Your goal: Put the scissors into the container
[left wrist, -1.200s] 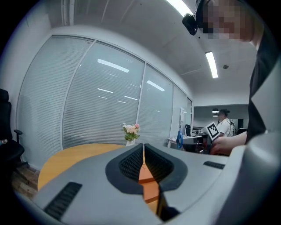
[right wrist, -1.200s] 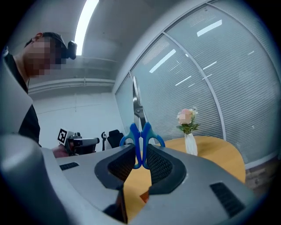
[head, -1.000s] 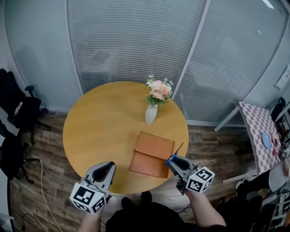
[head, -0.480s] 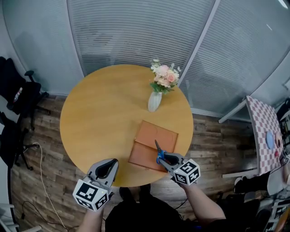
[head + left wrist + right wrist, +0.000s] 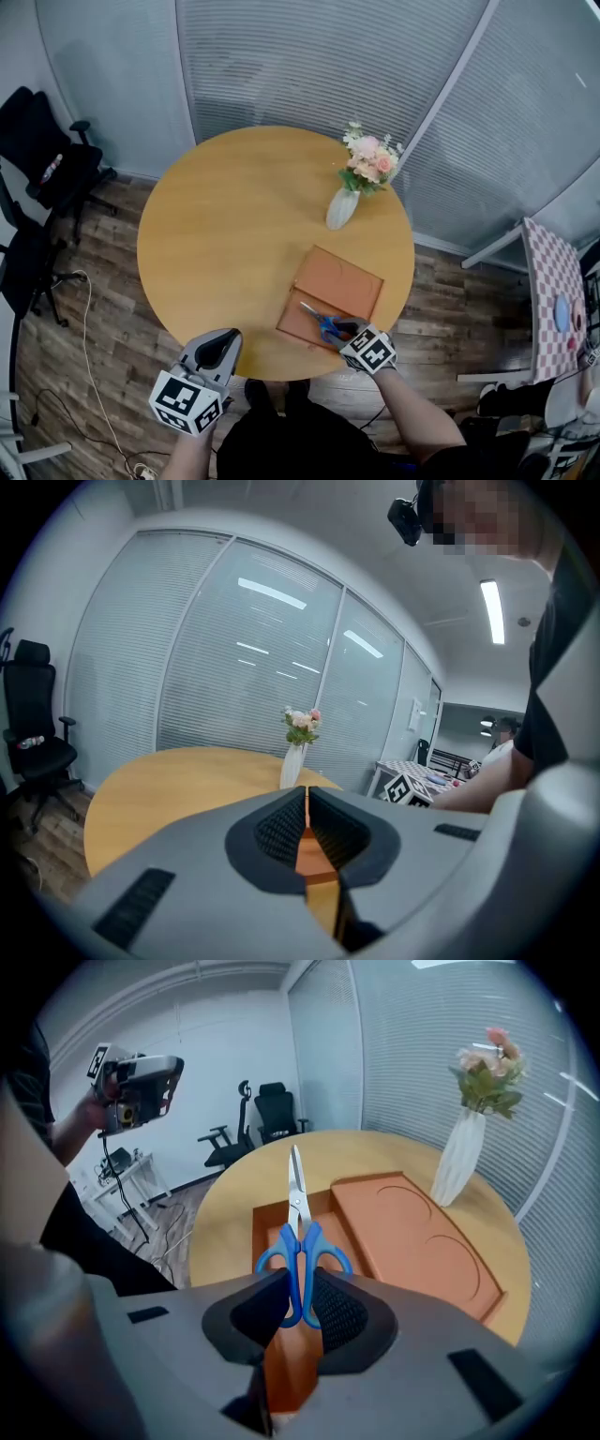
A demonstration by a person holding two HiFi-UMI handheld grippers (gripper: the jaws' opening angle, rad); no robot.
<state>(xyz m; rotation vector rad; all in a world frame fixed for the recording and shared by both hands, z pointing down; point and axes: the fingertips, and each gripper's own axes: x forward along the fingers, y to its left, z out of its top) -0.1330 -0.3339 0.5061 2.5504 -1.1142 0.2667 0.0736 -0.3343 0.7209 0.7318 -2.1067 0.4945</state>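
The scissors (image 5: 301,1241) have blue handles and closed steel blades. My right gripper (image 5: 298,1302) is shut on their handles, and the blades point away from it. They hang over the narrow near compartment of the orange-brown container (image 5: 417,1232). In the head view the scissors (image 5: 322,323) sit over the container's (image 5: 349,279) front edge, blades pointing left, with the right gripper (image 5: 341,331) behind them. My left gripper (image 5: 218,343) is held off the table's near edge, jaws shut with nothing between them (image 5: 306,825).
A white vase of pink flowers (image 5: 344,206) stands just behind the container on the round wooden table (image 5: 225,234). Black office chairs (image 5: 47,178) stand at the left, a checkered table (image 5: 558,281) at the right. Glass walls with blinds close off the far side.
The right gripper has carried the scissors left, from beyond the container's right edge to over its near compartment. The blades swung from pointing up-right to pointing left. The left gripper barely moved.
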